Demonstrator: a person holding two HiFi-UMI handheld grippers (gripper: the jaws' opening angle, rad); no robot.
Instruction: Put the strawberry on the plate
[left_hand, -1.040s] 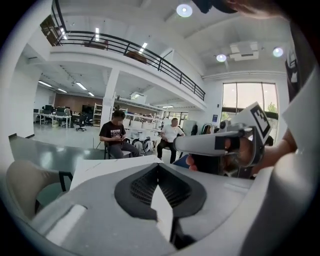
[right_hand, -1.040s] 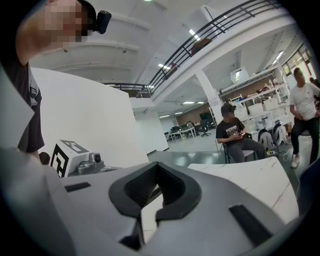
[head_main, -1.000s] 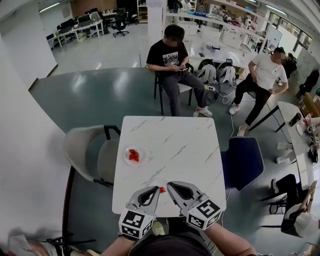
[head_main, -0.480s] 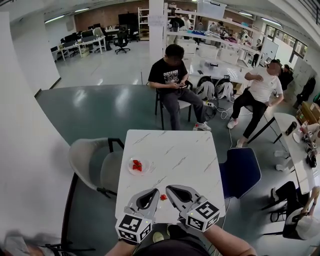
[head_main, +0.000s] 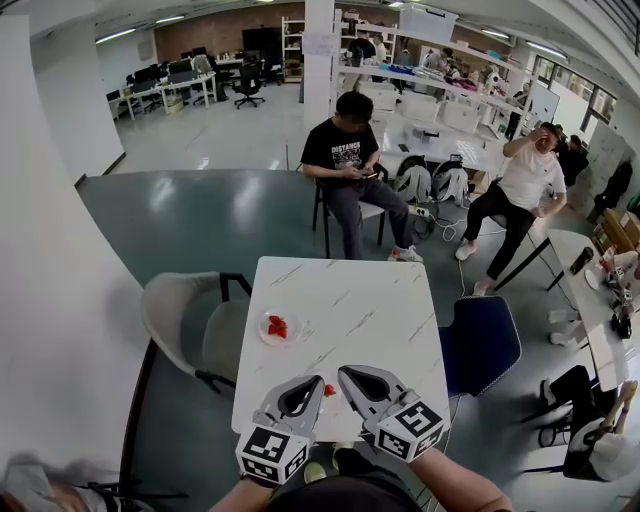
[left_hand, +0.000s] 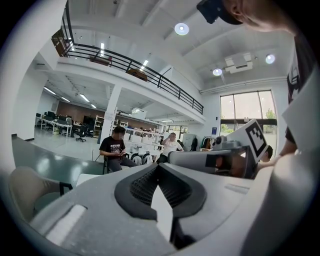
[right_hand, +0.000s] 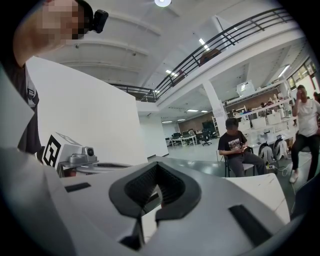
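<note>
**Task status.** The task is not complete. One strawberry (head_main: 329, 390) lies on the table (head_main: 370, 310) at its near edge, between the tips of the two grippers. It is well apart from the plate (head_main: 264, 331). No jaw grips it, so the pick-up has not begun.

**Tool state.**
- The left gripper (head_main: 312, 385) has its jaws fully together. Its own view shows nothing between the pads (left_hand: 145, 186).
- The right gripper (head_main: 347, 376) also shows its jaws brought together at the tips. Its own view shows no object clamped between them.
- Both grippers rest low over the near edge of the table, with their tips angled toward each other and the strawberry just beside them.

**Containers.** The plate sits near the left edge of the table. It already holds red fruit (head_main: 278, 326), judged to be strawberries. The number of pieces cannot be read at this size.

**Remaining steps (judgement).**
1. Open one gripper.
2. Close it on the loose strawberry.
3. Carry the strawberry forward and left to the plate.
4. Release it there.
</note>
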